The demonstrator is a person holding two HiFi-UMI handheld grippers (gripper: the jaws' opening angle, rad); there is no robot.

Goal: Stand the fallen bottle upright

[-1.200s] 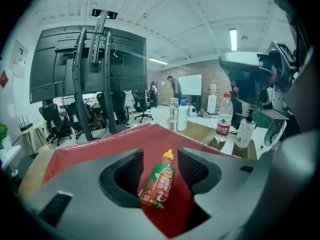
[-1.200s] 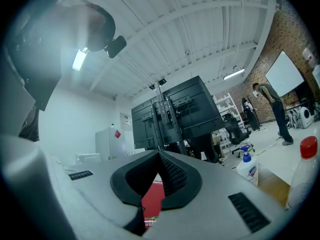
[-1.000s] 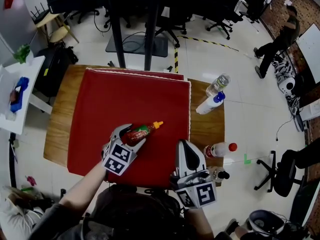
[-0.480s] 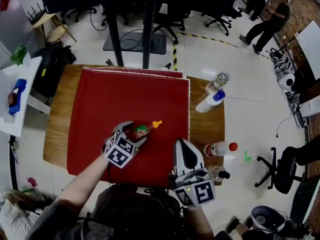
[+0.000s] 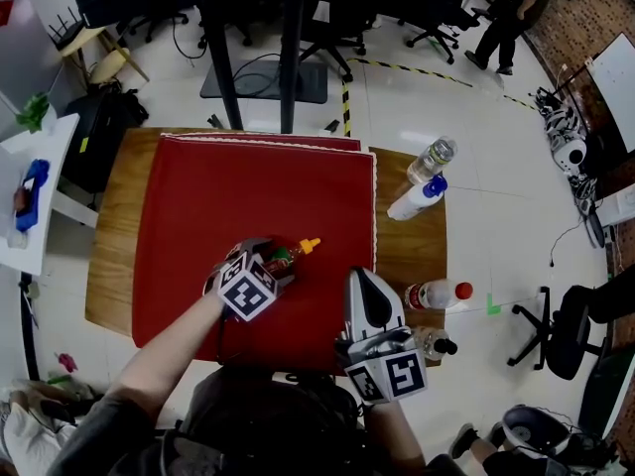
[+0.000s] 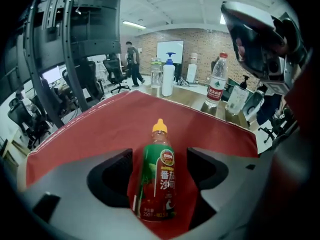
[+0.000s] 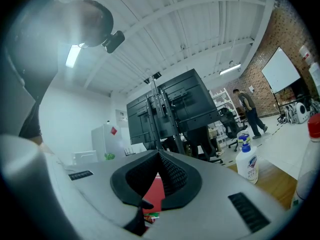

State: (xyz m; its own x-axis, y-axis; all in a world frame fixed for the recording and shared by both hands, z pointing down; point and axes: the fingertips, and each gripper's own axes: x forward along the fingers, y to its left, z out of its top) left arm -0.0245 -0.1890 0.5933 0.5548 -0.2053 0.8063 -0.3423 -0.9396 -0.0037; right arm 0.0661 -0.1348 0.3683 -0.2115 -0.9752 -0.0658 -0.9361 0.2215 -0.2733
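Bench: 1 wooden table (image 5: 409, 251), 1 red cloth (image 5: 238, 181) covering most of it, with bare wood showing along the left and right edges.

Task item: 1 sauce bottle (image 6: 156, 181), with red contents, a green label and an orange cap. It is on the red cloth near the front edge, cap-up between the 2 jaws of the left gripper (image 5: 273, 262). In the left gripper view it lines up with the standing bottles behind it. I cannot tell whether its base sits fully flat on the cloth.

Left gripper: pitched downward over the bottle. Its jaws are wide and have just been opening, with the bottle between them. Red cloth shows between the bottle and the jaw on the view's right. On the other side the gap is too dark to judge contact.

Right gripper (image 5: 363, 279): beside the sauce bottle, over the cloth's front right corner. The jaw tips meet, with nothing between them.

Other bottles: 4, all upright on the bare wood strip at the right.
- 1 clear bottle (image 5: 433, 161)
- 1 white bottle with blue top (image 5: 417, 201) just beside it
- 1 red-capped bottle (image 5: 437, 294)
- 1 black-topped bottle (image 5: 435, 344) nearest the right gripper

Background: 1 person (image 5: 501, 18) on the floor, well away from the table.
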